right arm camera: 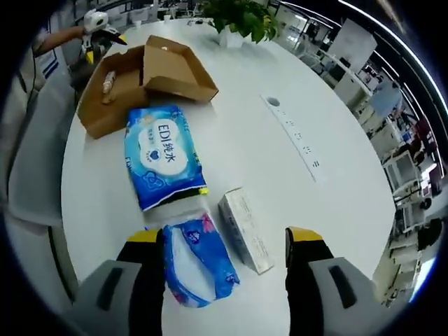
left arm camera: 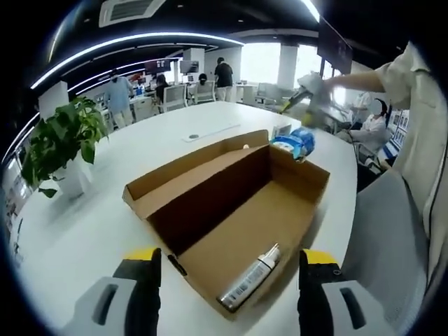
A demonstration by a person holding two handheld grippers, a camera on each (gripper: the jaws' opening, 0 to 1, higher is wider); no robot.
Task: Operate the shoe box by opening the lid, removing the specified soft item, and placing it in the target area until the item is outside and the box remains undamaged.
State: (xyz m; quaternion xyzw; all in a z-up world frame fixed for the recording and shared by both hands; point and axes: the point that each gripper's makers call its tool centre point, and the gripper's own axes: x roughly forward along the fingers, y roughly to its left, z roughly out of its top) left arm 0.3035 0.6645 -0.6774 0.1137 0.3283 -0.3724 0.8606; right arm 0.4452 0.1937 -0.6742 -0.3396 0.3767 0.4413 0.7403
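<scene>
The brown cardboard shoe box (left arm camera: 238,231) lies open on the white table, its lid (left arm camera: 189,171) folded back on the far side. A white spray bottle (left arm camera: 250,281) rests inside near the front edge. My left gripper (left arm camera: 231,260) is open, its jaws straddling the box's near edge. Beyond the box lies a blue soft pack (left arm camera: 297,143), with the right gripper (left arm camera: 308,89) above it. My right gripper (right arm camera: 225,241) is open over a small blue tissue pack (right arm camera: 199,264) and a white carton (right arm camera: 245,229). A large blue wipes pack (right arm camera: 162,157) lies between them and the shoe box (right arm camera: 140,77).
A potted plant (left arm camera: 63,143) stands on the table's left side; a power strip (right arm camera: 294,136) is set into the tabletop. A grey chair (left arm camera: 385,238) and a person's sleeve (left arm camera: 420,126) are at the right. People sit at desks behind. The left gripper (right arm camera: 98,33) hovers at the box.
</scene>
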